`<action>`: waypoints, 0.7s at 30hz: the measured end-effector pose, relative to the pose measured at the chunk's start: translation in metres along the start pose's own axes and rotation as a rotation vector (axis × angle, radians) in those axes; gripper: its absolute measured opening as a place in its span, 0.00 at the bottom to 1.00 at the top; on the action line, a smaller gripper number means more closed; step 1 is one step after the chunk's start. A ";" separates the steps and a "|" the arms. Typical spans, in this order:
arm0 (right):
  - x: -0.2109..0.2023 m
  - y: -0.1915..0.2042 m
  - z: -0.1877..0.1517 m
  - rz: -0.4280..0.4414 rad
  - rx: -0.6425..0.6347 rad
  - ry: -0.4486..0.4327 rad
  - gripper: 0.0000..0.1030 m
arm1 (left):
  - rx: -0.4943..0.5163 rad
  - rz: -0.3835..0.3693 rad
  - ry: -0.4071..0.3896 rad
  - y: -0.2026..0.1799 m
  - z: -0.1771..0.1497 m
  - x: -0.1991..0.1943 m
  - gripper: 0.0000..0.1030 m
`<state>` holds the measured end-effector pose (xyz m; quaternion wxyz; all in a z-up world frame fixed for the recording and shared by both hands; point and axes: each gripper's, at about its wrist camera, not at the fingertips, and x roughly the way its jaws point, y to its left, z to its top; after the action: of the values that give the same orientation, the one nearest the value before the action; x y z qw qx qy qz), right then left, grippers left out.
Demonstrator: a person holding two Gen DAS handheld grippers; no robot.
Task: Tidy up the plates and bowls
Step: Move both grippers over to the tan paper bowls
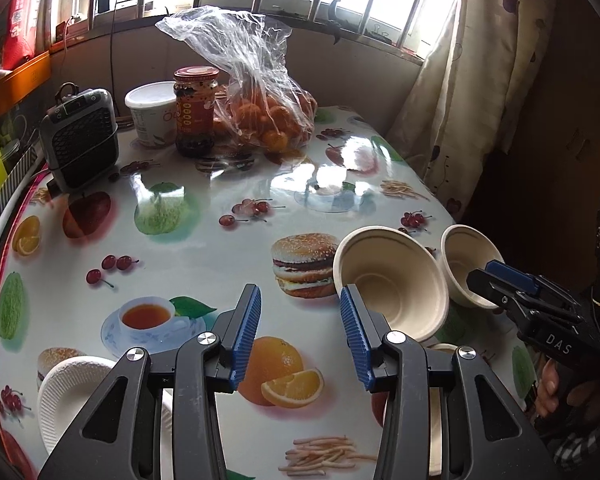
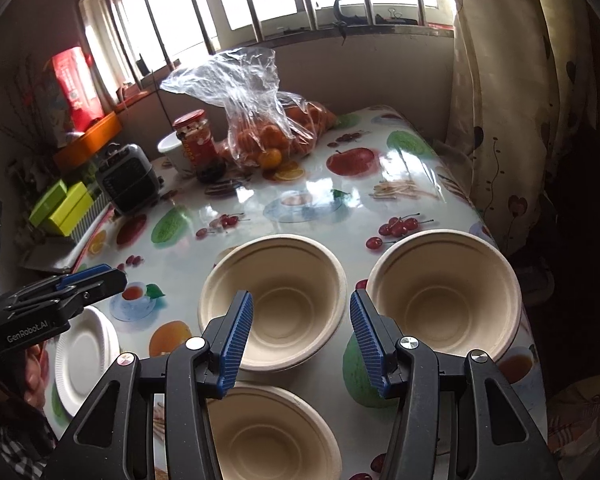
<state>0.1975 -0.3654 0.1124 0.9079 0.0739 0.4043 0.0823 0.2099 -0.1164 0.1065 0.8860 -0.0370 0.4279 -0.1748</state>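
Left wrist view. The left gripper (image 1: 300,336) is seen with its blue-padded fingers (image 1: 247,332) set apart; nothing is held between them, and only the printed tablecloth (image 1: 220,248) is framed in the gap. Just beyond the tip of the right-hand finger a tan paper bowl (image 1: 392,284) is shown, upright on the cloth. A second tan bowl (image 1: 466,258) is placed farther to the right of it, partly covered by the right gripper (image 1: 500,286), which is held by a hand (image 1: 556,388) at the frame edge. Below and to the left of the left-hand finger a white paper plate (image 1: 76,392) is seen, partly hidden by the gripper body.

Right wrist view. The right gripper (image 2: 302,340) is likewise shown with fingers (image 2: 236,340) parted and empty. The near bowl (image 2: 274,300) lies behind and between the fingers; the other bowl (image 2: 444,292) lies beyond the right-hand finger. A third bowl (image 2: 274,436) is seen beneath the gripper, nearer the camera. The white plate (image 2: 86,356) is found well to the left, below the left gripper (image 2: 100,280).

Far beyond the fingers, a bag of oranges (image 1: 268,112), a red-lidded jar (image 1: 194,108), a white tub (image 1: 150,112) and a small grey appliance (image 1: 80,136) are grouped.
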 end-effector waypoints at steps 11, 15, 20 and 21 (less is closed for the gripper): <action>0.007 -0.018 -0.006 -0.017 -0.008 0.013 0.49 | 0.009 -0.022 0.042 -0.015 0.007 0.030 0.42; 0.013 -0.020 -0.011 -0.004 -0.010 0.032 0.49 | 0.010 -0.027 0.066 -0.017 0.007 0.043 0.42; 0.021 -0.021 -0.015 0.005 -0.011 0.044 0.48 | 0.006 -0.027 0.092 -0.017 0.009 0.057 0.42; 0.022 -0.021 -0.015 0.007 -0.011 0.046 0.47 | 0.004 -0.027 0.096 -0.016 0.009 0.059 0.42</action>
<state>0.2032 -0.3801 0.0824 0.8984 0.0686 0.4244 0.0895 0.2457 -0.1526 0.0719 0.8620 -0.0325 0.4691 -0.1892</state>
